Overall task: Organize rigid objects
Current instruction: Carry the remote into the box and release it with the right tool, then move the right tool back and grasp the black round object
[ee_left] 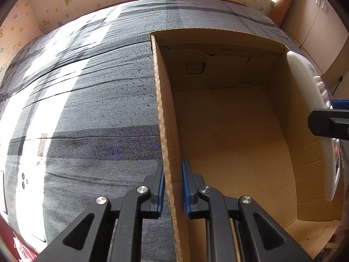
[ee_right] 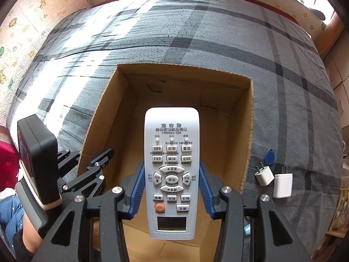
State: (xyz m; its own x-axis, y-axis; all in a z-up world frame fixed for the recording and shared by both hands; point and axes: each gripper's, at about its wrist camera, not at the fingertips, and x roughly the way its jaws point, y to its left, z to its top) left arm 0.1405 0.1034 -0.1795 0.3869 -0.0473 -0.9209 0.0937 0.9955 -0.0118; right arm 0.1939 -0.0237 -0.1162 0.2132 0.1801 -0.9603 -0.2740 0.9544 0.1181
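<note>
We are in the middle of a drop-off: our right gripper (ee_right: 171, 187) is clamped on the long sides of a white remote control (ee_right: 171, 170), its blue pads pressed against both edges, and it holds the remote button-side up over the open cardboard box (ee_right: 246, 131), above the part of the floor nearest us. Our left gripper (ee_left: 173, 187) is pinched shut on the box's left wall near its near end — one finger outside, one inside — which we judge is there to steady the box on the grey plaid bedspread (ee_right: 218, 35). The box looks empty inside as far as both views show (the near corners are hidden behind the fingers). From the left wrist view the remote (ee_left: 314, 100) shows edge-on along the box's right wall, so it is over the right half rather than dead centre. Outside, just beyond the box's right wall toward its near corner, lie a blue key fob (ee_right: 269, 156), a small white plug (ee_right: 264, 175) and a taller white charger (ee_right: 283, 185) — presumably next in line. The next move, as we read it, calls for lowering the remote close to the cardboard floor, levelling it, then releasing it, while the left hand keeps the wall from shifting.
</note>
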